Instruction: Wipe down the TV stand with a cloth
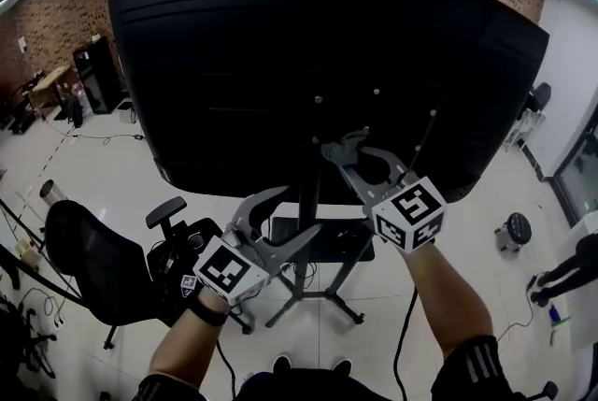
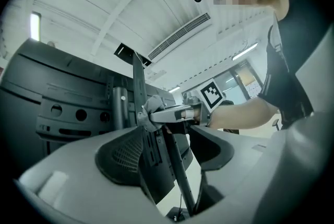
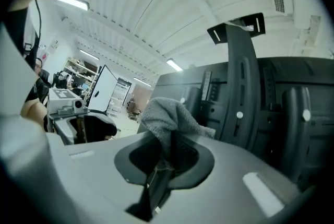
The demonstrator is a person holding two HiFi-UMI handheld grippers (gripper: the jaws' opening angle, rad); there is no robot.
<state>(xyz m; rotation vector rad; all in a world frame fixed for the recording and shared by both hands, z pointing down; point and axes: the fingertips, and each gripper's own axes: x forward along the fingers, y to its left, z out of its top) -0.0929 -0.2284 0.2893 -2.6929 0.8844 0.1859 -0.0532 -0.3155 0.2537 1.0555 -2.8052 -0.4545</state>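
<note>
Cloth point(image 3: 164, 118), grey, apparently soft and light, was pinched at a bunched fold by the closed right gripper point(image 3: 169, 142), at the upright of the TV stand point(image 1: 306, 198) behind the screen. Left gripper point(image 2: 167, 142), nearer and lower, held its jaws apart around a strut. The cloth would probably drape, so the fold suited gripping.

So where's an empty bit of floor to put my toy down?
The white floor between the TV's lower edge and the office chair is bare. So is the patch between the stand's base and the stool. Right around the base it is crowded: the chair and a cable.
</note>
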